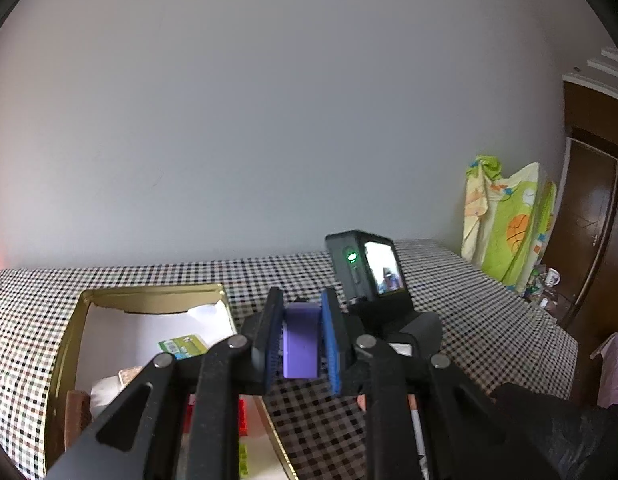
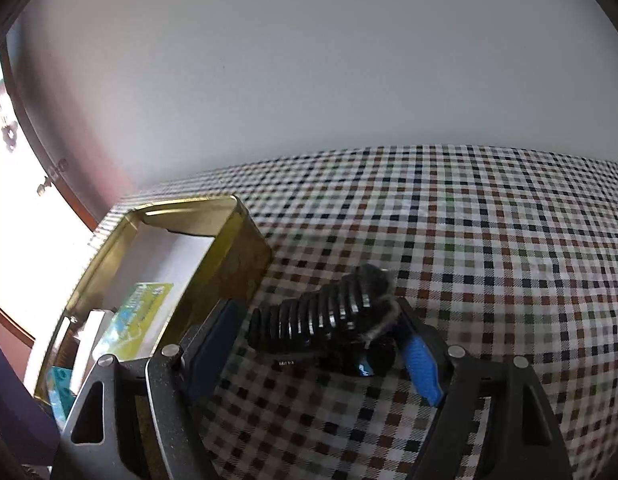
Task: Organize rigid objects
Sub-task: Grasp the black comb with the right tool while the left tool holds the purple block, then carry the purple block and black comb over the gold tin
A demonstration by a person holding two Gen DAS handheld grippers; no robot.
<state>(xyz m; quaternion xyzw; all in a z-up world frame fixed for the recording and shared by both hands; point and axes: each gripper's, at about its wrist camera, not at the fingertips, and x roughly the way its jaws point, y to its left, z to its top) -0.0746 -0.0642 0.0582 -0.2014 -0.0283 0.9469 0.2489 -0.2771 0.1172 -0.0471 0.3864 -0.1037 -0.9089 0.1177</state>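
Checked cloth covers the table (image 2: 489,240), where the left tongs (image 1: 301,336) clamp a purple rectangular block (image 1: 301,344) right of the gold tin box (image 1: 149,294), which it could strike, while the right tongs (image 2: 321,344) gape around a black ribbed cylinder (image 2: 321,316) that could roll.

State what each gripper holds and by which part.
Left gripper clamps a purple rectangular block by its two side faces. Right gripper is open around a black ribbed object, holding nothing.

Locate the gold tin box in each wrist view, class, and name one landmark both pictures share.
Left wrist: gold tin box lower left, left of the left gripper.
Right wrist: gold tin box left of centre, open.
Shared landmark: checkered tablecloth.
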